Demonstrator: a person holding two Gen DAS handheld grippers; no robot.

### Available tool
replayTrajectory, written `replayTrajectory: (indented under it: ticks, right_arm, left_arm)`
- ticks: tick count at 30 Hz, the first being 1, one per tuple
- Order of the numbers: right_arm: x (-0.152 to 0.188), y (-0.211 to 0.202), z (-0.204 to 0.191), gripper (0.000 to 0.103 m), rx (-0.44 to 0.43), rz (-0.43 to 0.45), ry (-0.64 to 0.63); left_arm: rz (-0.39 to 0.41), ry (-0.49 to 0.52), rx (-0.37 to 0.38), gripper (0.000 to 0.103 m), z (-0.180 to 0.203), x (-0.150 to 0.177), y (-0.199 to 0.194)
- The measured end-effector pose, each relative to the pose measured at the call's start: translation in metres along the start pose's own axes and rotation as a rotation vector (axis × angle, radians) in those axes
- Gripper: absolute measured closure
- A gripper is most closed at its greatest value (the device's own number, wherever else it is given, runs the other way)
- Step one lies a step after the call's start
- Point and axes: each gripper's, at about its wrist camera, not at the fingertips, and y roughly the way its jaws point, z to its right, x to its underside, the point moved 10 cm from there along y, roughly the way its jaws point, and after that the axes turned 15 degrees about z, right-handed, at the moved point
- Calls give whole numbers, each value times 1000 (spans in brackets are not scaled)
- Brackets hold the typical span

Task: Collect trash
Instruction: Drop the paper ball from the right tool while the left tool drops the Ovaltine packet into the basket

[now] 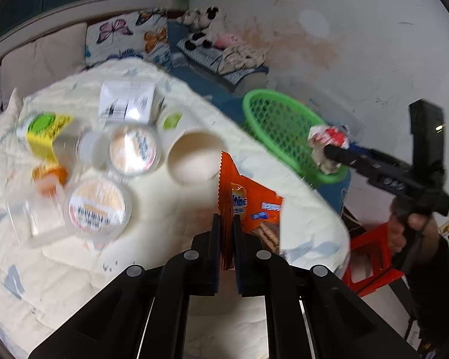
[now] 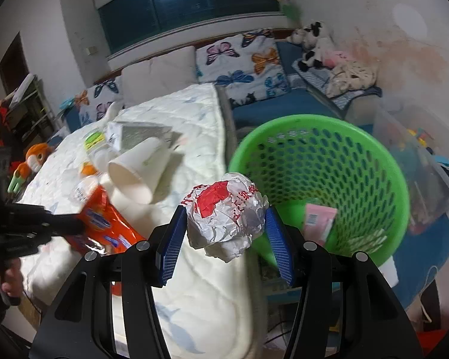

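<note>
Quilted white bedding (image 1: 170,269) covers the bed, which carries the litter; a green mesh basket (image 2: 383,161) stands off its edge, against a stained wall. Left tool (image 1: 225,233): closed flat on the lower edge of an orange snack wrapper (image 1: 248,206), which stands clear of the bedding. Right tool (image 2: 224,227): pads pressed to either side of a crumpled foil-and-paper ball (image 2: 227,212), poised just short of the basket rim. A pink packet (image 2: 317,221) already lies inside the basket.

Remaining on the bedding: a paper cup (image 1: 193,157) on its side, two foil-lidded tubs (image 1: 98,206), a white carton (image 1: 127,103), a yellow-green box (image 1: 45,133) and small bottles, blurred.

Likely risks: released too early, the ball would probably land on the bed edge or drop between bed and basket. The thin wrapper, pinched only at its margin, may slip or flap. Both tools converge on one basket and could collide. A low sweep could knock the cup rolling.
</note>
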Motion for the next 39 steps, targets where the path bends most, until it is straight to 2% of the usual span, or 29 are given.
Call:
replayTrajectory:
  ticks: [5,16,26,30,33,39]
  right_arm:
    - [-5,3,23,48,43,5,-4]
    - [-6,18,61,48,100,-16,19]
    - [-2,26,76,46,123,-38,27]
    - [0,26,80,45,132,-44,12]
    - [0,25,82,41,136,-42,11]
    - [0,21,82,40,136,-39,3]
  left_arm:
    - [39,11,49,95,16,-31,-2]
    - [87,89,71,95,50,-90,27]
    - [70,114,73,95,73,-108,75]
    - [56,108,69,95,80,-108,92]
    - [50,111,66,95,84,-108,103]
    - [29,88,68,95,88,-106,122]
